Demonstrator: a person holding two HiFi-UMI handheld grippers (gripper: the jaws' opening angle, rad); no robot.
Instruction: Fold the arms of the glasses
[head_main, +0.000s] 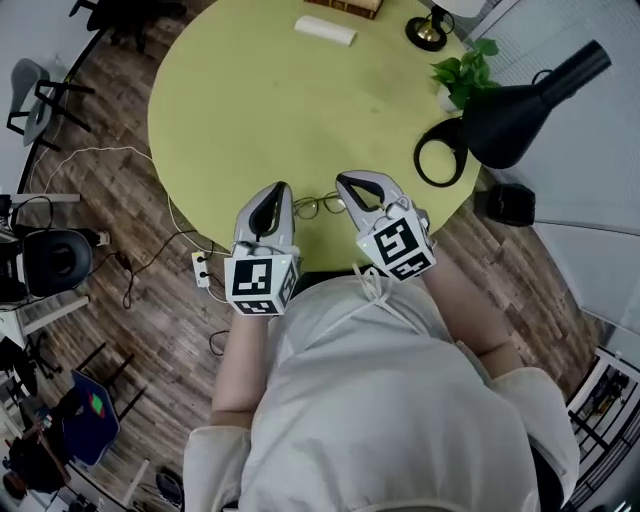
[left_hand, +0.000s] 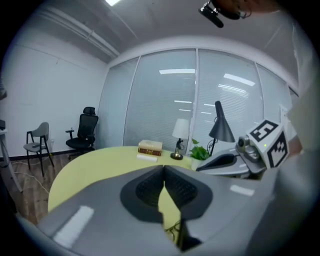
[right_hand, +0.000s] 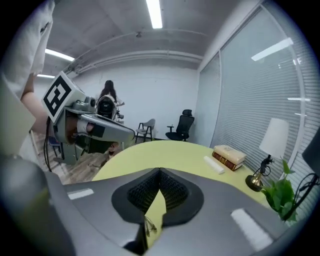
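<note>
Partly hidden, the glasses sit between left gripper and right gripper.

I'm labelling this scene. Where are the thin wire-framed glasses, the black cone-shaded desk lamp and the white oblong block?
Thin wire-framed glasses (head_main: 320, 205): head view, bridge between the lenses.
Black cone-shaded desk lamp (head_main: 512, 118): head view, on the shade.
White oblong block (head_main: 325, 30): head view, its top face.
</note>
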